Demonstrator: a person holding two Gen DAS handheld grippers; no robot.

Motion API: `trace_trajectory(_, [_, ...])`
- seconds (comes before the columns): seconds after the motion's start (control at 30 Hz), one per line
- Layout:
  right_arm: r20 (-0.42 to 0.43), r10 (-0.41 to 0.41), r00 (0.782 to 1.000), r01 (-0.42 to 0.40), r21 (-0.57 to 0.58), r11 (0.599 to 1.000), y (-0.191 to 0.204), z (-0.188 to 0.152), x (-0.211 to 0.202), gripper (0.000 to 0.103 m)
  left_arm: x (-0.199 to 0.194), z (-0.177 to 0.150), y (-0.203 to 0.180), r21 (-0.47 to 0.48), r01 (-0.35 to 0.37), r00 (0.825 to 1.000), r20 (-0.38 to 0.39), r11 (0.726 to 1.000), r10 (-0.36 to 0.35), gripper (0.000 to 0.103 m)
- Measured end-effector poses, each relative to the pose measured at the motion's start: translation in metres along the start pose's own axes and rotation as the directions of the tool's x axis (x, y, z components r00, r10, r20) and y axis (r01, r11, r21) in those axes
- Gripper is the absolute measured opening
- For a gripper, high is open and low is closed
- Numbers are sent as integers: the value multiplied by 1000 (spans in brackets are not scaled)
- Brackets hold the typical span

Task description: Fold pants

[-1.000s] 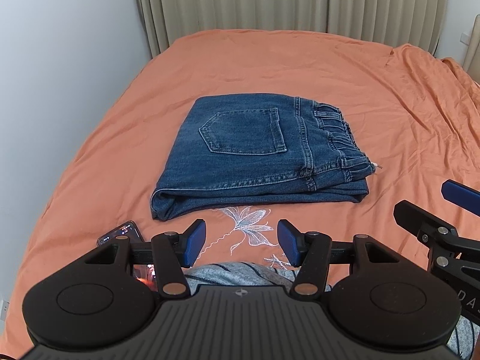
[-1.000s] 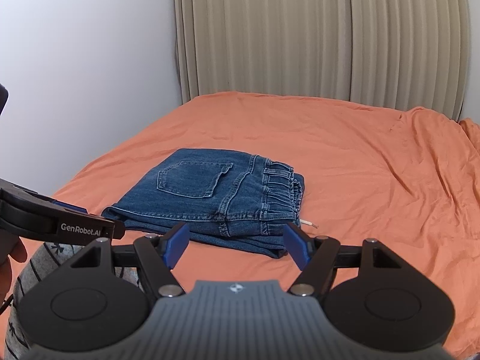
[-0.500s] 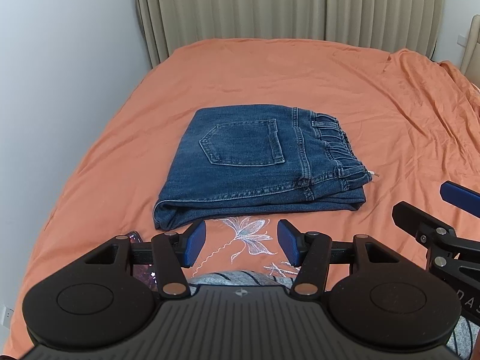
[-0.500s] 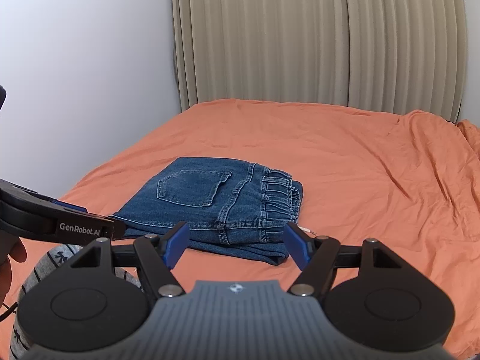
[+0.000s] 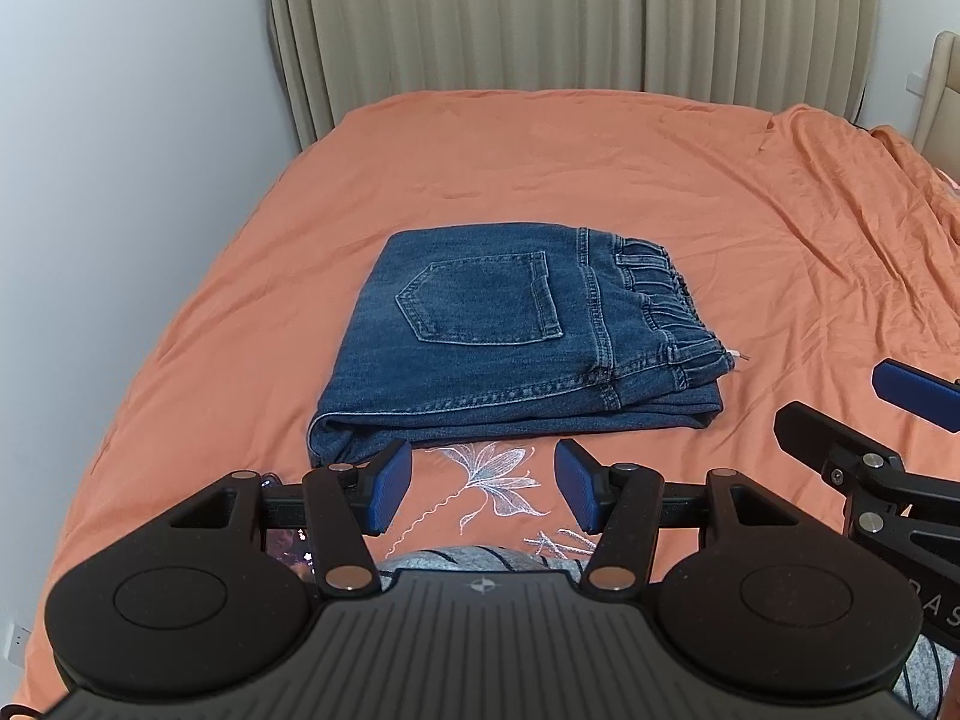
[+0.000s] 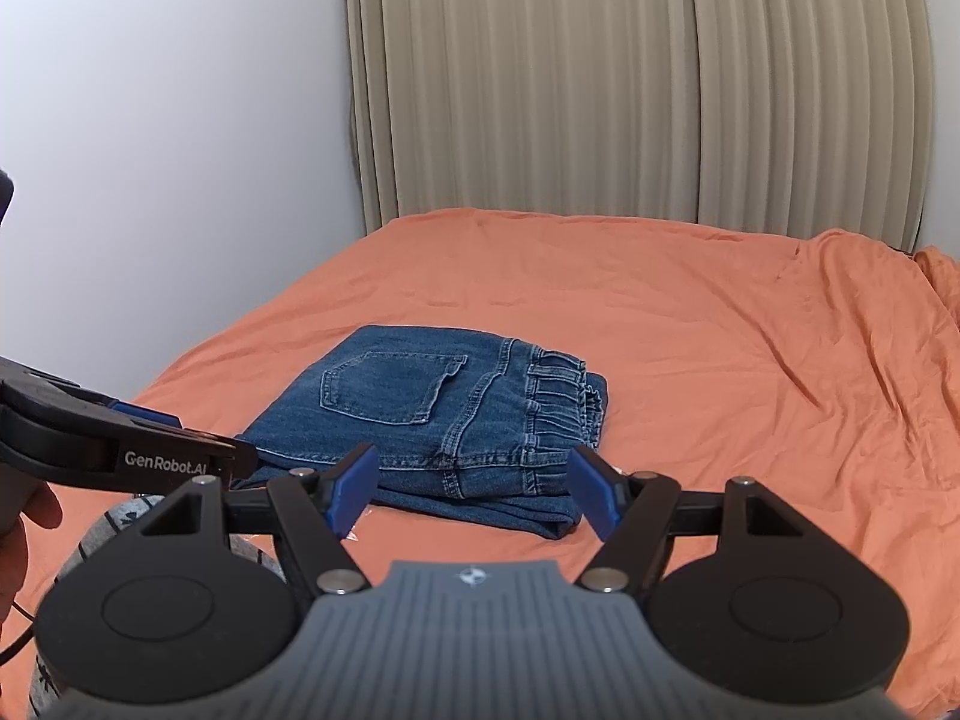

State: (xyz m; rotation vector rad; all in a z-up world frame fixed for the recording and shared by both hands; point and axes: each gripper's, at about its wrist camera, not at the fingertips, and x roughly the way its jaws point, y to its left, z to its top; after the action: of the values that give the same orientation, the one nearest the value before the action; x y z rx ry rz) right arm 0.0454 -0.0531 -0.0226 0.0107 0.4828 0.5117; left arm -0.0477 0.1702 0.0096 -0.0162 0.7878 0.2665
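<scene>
Below left hand-held gripper (image 5: 483, 489), phone (image 5: 288, 543), unseen from right view

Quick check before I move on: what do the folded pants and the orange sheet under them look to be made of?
Pants: looks like mid-blue denim, matte and fairly stiff; contrast topstitching, a patch pocket and a gathered elastic waistband show. Sheet: seems a thin woven fabric, perhaps cotton or a blend, matte; it creases finely and carries pale floral embroidery near the front edge. Exact fibre cannot be told.

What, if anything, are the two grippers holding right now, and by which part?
Nothing is held. The left gripper and right gripper are both open and empty, short of the folded jeans lying on the bed.
</scene>
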Motion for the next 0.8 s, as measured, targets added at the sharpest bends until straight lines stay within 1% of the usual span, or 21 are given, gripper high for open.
trace_trajectory(0.5, [8, 1, 1000, -1, -6, 1000, 2, 0, -4, 67, -6, 0, 1, -7, -2, 1000, 15, 1000, 2, 65])
trace_trajectory(0.53, [8, 1, 1000, -1, -6, 1000, 2, 0, -3, 67, -6, 0, 1, -6, -2, 1000, 17, 1000, 2, 65])
trace_trajectory(0.63, [10, -1, 1000, 1, -6, 1000, 2, 0, -5, 75, -6, 0, 2, -6, -1, 1000, 18, 1000, 1, 65])
trace_trajectory(0.8, [9, -1, 1000, 1, -9, 1000, 3, 0, -7, 76, -7, 0, 1, -6, -5, 1000, 17, 1000, 5, 66])
